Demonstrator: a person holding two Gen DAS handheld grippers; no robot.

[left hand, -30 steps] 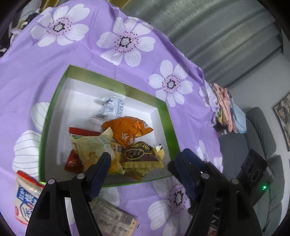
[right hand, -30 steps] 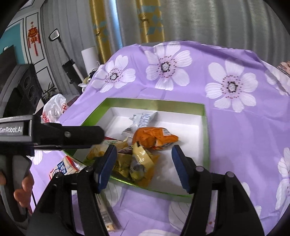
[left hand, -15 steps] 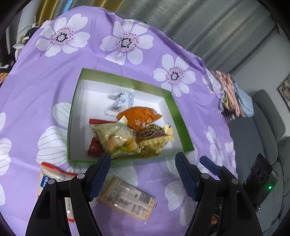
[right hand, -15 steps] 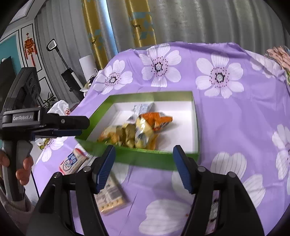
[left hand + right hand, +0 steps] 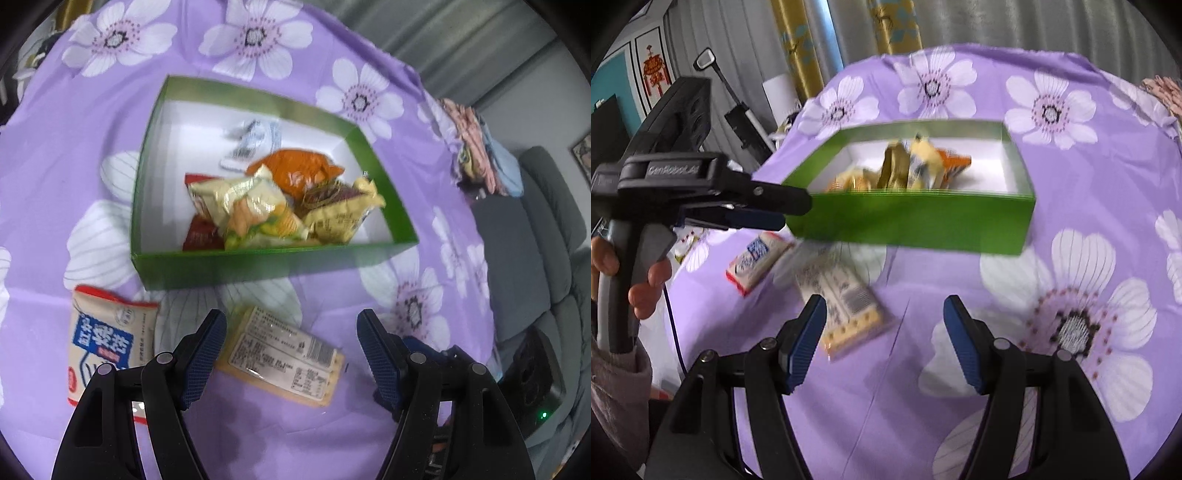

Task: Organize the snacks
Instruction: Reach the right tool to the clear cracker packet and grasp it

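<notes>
A green box with a white inside sits on the purple flowered cloth and holds several snack packets, among them an orange one and a yellow one. The box also shows in the right wrist view. Two packets lie on the cloth in front of it: a flat cracker pack and a white, blue and red pack. My left gripper is open and empty above the cracker pack. My right gripper is open and empty just right of that pack.
The left gripper body and the hand holding it stand at the left of the right wrist view. Folded clothes lie at the table's far right edge, with a grey sofa beyond. Curtains hang behind.
Both grippers have drawn back from over the box toward the near side of the table. The two packets on the cloth have come into fuller view. Both grippers stay open.
</notes>
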